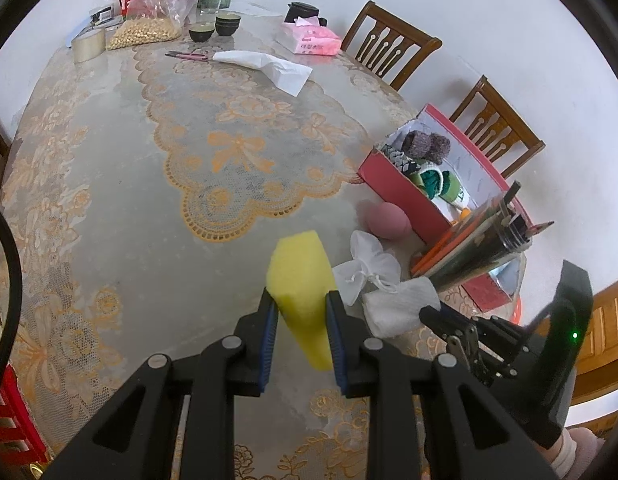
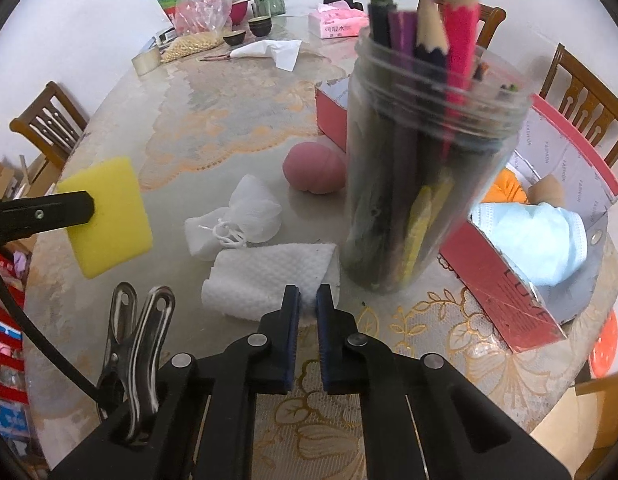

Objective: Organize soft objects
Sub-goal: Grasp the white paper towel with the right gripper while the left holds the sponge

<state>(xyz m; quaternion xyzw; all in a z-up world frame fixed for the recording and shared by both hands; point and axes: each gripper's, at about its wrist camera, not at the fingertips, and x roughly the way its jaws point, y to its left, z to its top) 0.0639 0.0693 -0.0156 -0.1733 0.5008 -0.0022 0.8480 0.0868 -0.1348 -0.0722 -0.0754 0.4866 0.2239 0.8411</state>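
Observation:
My left gripper [image 1: 301, 300] is shut on a yellow sponge [image 1: 299, 268], held above the table; from the right wrist view the sponge [image 2: 109, 220] hangs at the left. My right gripper [image 2: 308, 296] is down at the near edge of a white folded cloth [image 2: 269, 276], its pads closed on that edge. The same cloth [image 1: 397, 308] lies right of the sponge in the left wrist view. A white mesh pouch [image 2: 245, 216] and a pink egg-shaped sponge [image 2: 315, 168] lie on the table behind the cloth. A red box [image 1: 401, 188] holds knitted soft items.
A clear jar of coloured pencils [image 2: 421, 184] stands right of the cloth, close to the right gripper. A blue face mask [image 2: 537, 236] lies in the red lid. A tissue pack [image 1: 309, 38], a white napkin [image 1: 265, 64], bowls and a tape roll sit at the far end. Chairs ring the table.

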